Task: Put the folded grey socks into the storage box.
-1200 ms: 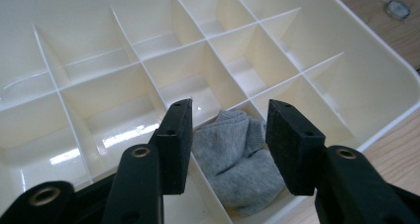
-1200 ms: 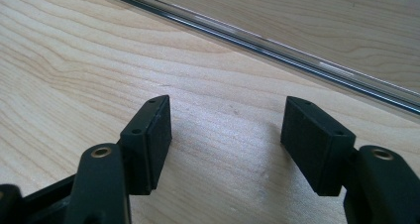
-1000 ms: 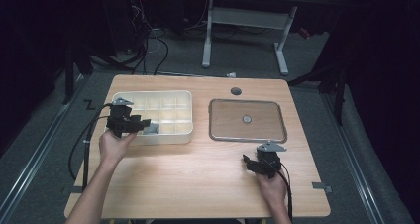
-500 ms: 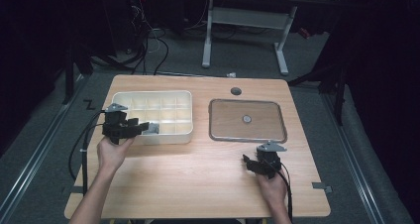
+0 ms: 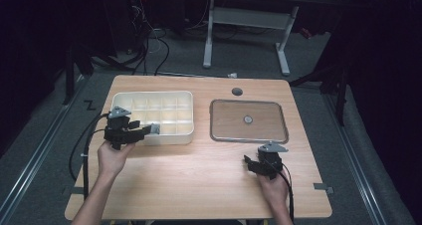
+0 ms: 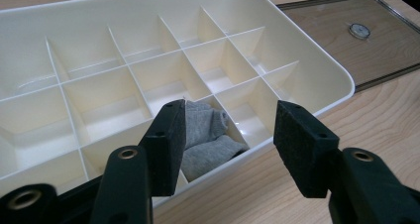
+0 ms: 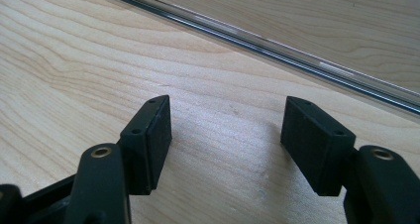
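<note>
Surface: a rectangular table (image 5: 199, 185) of pale wood-grain laminate with a round dark grommet hole (image 5: 237, 91) near its far edge. It stands on a grey floor in a dark room; a white-legged desk frame (image 5: 246, 33) and loose black cables (image 5: 149, 46) lie beyond it.

Item 1: a cream-white plastic organiser tray (image 5: 124, 99) with rounded corners and thin moulded dividers forming a grid of small compartments, on the left half of the table. Walls smooth and slightly glossy.

Item 2: a folded grey knitted sock (image 6: 208, 140), soft and ribbed, lying in a compartment of the tray's near row, close to the near right corner as seen from above (image 5: 155, 129).

Item 3: a clear flat rectangular lid (image 5: 249, 120) with a raised rim and a small round centre knob, lying flat on the right half, just beside the tray and apart from it.

Left gripper (image 5: 144, 132): black, held level in the person's left hand (image 5: 113, 158) at the tray's near left edge, pointing across the near row toward the sock. Its jaws stand apart and have just been opening; in the left gripper view (image 6: 228, 135) the sock lies beyond and between the pads, not pressed.

Right gripper (image 5: 249, 164): black, held low over bare wood in front of the lid by the right hand (image 5: 272, 185); jaws apart with nothing between them (image 7: 225, 135).
</note>
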`<state>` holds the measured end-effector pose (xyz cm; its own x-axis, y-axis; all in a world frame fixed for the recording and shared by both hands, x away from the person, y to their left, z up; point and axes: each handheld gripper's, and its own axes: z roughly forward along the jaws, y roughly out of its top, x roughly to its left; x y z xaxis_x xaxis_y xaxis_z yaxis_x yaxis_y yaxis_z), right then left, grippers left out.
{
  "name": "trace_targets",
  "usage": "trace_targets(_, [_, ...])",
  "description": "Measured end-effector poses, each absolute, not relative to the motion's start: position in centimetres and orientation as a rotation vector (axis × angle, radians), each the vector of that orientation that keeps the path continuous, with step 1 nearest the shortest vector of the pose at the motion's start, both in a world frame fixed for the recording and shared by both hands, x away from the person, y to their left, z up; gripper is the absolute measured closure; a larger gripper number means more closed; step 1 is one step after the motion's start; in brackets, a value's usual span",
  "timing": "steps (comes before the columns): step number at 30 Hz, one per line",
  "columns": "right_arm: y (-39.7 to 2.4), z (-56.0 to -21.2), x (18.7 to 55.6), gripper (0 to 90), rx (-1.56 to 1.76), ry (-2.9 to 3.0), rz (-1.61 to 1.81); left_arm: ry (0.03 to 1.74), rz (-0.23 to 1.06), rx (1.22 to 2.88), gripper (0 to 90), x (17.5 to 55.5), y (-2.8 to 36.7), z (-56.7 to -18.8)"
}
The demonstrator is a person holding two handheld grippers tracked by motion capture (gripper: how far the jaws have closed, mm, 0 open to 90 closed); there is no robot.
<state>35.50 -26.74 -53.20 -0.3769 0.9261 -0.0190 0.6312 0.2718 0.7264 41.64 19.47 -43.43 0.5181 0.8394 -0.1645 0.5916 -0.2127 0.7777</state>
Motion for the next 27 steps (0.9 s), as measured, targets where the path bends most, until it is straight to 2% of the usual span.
trace_targets(15, [-26.7,-53.2,35.5,36.8,1.403,2.105,0.890,1.153,0.361,1.888,50.3,40.1,19.7,-43.5])
trace_targets(27, [-26.7,-53.2,35.5,36.9,1.403,2.105,0.890,1.107,0.297,1.891,51.0,39.4,19.0,-43.7])
